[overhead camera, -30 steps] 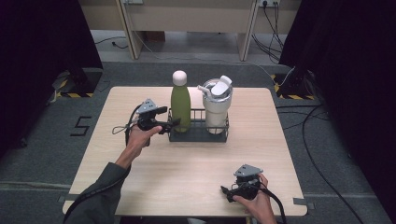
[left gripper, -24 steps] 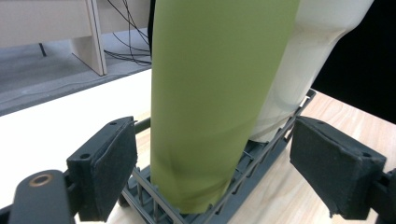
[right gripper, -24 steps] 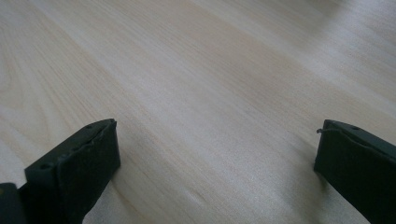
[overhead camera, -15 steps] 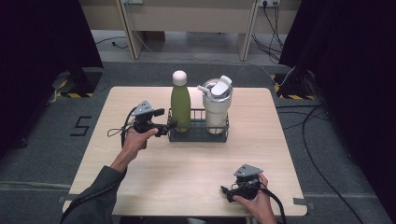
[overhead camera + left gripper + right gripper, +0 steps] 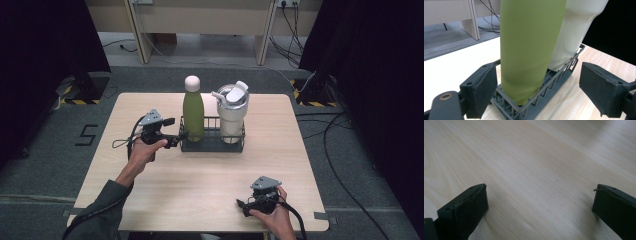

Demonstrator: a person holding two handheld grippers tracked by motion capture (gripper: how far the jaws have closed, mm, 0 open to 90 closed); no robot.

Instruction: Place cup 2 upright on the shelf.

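The green bottle (image 5: 193, 114) is stood upright in the left end of a wire rack (image 5: 212, 144) on the counter (image 5: 200, 180), with a white tumbler (image 5: 233, 116) just beside it in the right end. The left gripper (image 5: 176, 138) is held level at the rack's left end, and in the left gripper view its fingers (image 5: 482, 90) are seen parted, one on each side of the bottle's (image 5: 529, 50) lower body. The bottle lies straight ahead of them, between the two pads; the left pad sits just beside the bottle's wall and the rack's (image 5: 541, 92) rim, while the right pad is set well apart from both. No pressing contact can be made out, so the fingers are judged to be open around the bottle and not gripping it. The bottle's long axis runs vertical, square to the level line across the two pads, so a closing squeeze would be expected to meet the round wall from both sides. The tumbler (image 5: 576, 32) stands beyond the bottle, out of the fingers' path. The right gripper (image 5: 249, 206) is rested low near the counter's near edge, far from the rack, with its fingers (image 5: 464, 212) spread wide over bare wood. The left hand (image 5: 142, 152) is by far the nearer to the bottle, and the grasp is judged to fall to it.
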